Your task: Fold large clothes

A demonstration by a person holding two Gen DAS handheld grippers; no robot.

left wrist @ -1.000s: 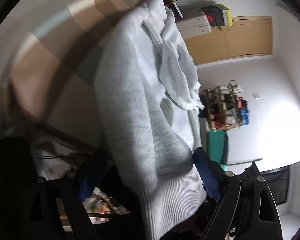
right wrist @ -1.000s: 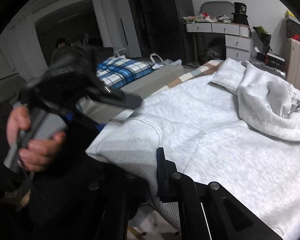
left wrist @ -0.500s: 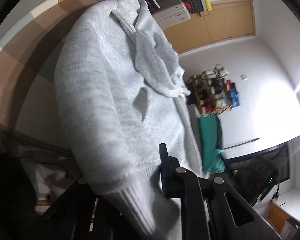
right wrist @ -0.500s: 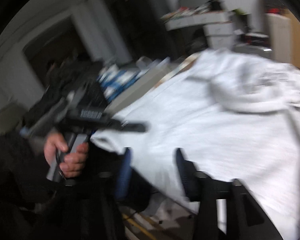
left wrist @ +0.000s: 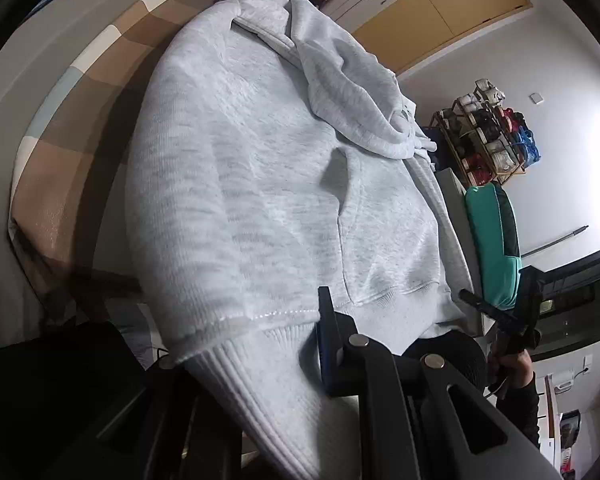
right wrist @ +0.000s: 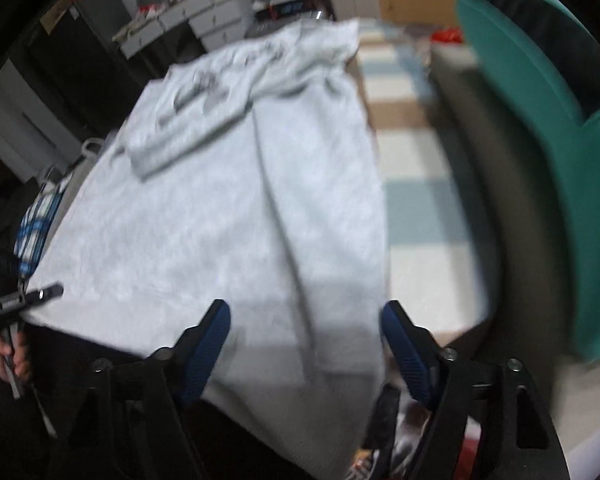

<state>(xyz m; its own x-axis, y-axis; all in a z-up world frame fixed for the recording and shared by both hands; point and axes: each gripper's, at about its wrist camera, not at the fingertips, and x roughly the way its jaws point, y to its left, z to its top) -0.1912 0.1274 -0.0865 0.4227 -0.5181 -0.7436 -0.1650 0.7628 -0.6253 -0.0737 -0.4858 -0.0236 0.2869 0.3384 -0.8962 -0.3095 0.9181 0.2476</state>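
Observation:
A light grey hoodie [left wrist: 268,184] lies spread on a checked brown, white and blue bedcover [left wrist: 80,92], with its hood bunched at the far end. My left gripper [left wrist: 276,344] is shut on the hoodie's ribbed hem at one bottom corner. In the right wrist view the hoodie [right wrist: 220,208] fills the middle. My right gripper [right wrist: 304,328] is open, its blue-padded fingers spread over the hem near the other bottom corner, holding nothing. The left gripper [right wrist: 28,300] shows at the far left there.
A teal cushion or chair [right wrist: 540,128] stands to the right of the bed. A blue plaid cloth [right wrist: 36,220] lies at the left edge. A shelf of rolled items [left wrist: 488,136] and drawers [right wrist: 204,16] stand by the walls.
My left gripper closed on the hem corner. My right gripper let go of its earlier hold, opened, and swung right along the hem to the other corner.

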